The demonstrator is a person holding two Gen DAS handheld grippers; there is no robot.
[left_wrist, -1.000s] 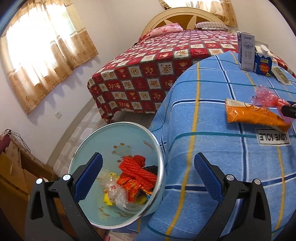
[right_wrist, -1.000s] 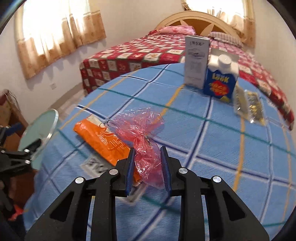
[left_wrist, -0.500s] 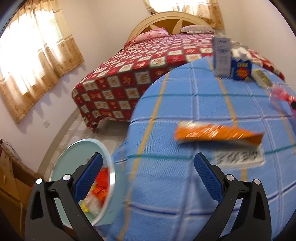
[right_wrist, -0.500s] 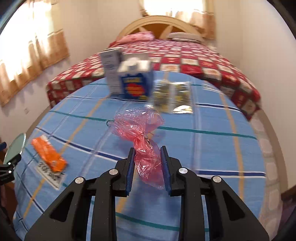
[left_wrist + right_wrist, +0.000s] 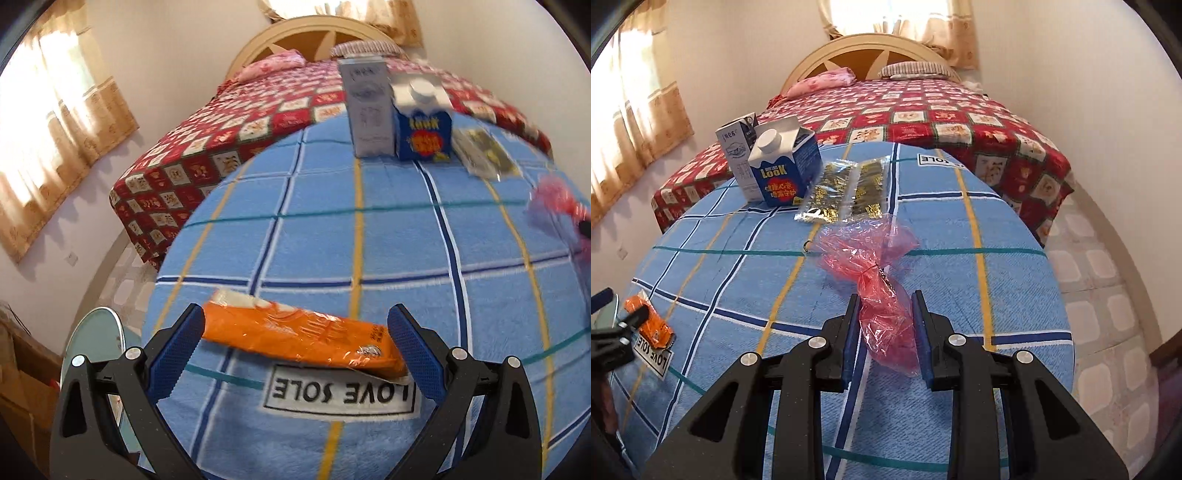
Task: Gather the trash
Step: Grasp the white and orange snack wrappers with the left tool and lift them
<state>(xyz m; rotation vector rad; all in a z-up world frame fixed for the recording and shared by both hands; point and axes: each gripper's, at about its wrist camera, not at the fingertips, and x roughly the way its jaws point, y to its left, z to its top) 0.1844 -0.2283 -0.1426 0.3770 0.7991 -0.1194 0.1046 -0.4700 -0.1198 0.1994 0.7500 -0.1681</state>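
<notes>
Your left gripper (image 5: 295,343), fingers apart, straddles the flat orange foil wrapper (image 5: 303,341) for pickup at lower centre; your right gripper (image 5: 882,332) clamps the crumpled pink plastic bag (image 5: 879,295) for binning.

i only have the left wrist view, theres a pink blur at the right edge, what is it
Observer: A crumpled pink plastic bag, pinched between the right gripper jaws.
Operator: whats that blurry flat thing beside the blue carton
Observer: Two clear sachets with gold print, lying flat on the tablecloth next to the blue carton.
Operator: any writing on the carton
Observer: Yes, it reads "LooK" above a red circle.
</notes>
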